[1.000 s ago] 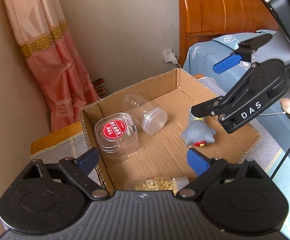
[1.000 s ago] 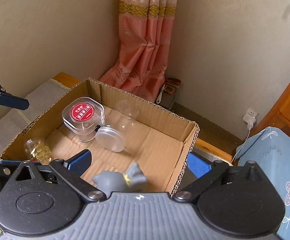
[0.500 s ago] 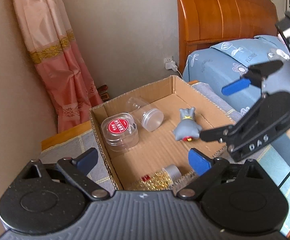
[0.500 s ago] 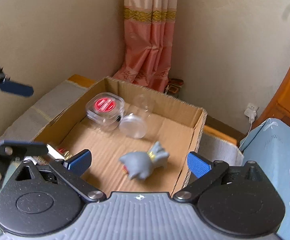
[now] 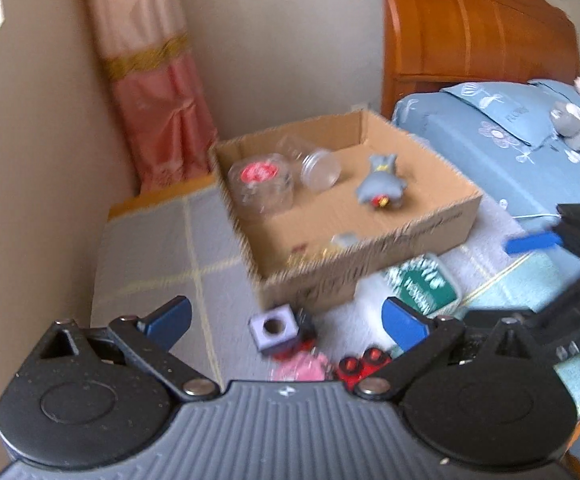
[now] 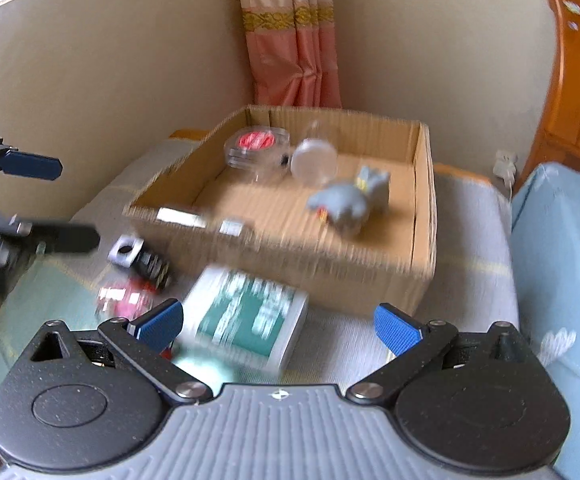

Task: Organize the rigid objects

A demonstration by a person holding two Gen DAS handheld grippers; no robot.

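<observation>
- Cardboard box [image 6: 330, 264] sits on the grey cloth-covered tabletop [image 5: 150, 248], already holding a grey toy figure [image 6: 342, 204], a red-lidded clear jar [image 6: 256, 152], a clear jar on its side [image 6: 314, 162] and a jar of gold bits [image 5: 310, 254] at the near wall.
- Things not yet boxed lie just in front of the box: green-white flat box [image 6: 246, 316], grey cube with a hole [image 5: 272, 330], red blocks [image 5: 360, 366], pink piece [image 5: 298, 372].
- Left hand-held gripper [image 5: 286, 322]: jaws opening, near full width, nothing between the pads; cube and red blocks lie below it.
- Right hand-held gripper [image 6: 278, 322]: jaws spread wide, empty, with the green-white box under them.
- Step in hand, my read: reaching for the next loose items.
- To do it well: slow down (frames are motion-blurred), centre pads on opposite flat faces, take one thing per gripper.
- Flat box lies low; likely needs an edge grip.
- In the way: the small pieces are crowded together, the box's near wall is close, and the two grippers work near each other.
- Around: bed with blue sheet [image 5: 490, 148], wooden headboard [image 5: 470, 32], pink curtain [image 6: 294, 40].
</observation>
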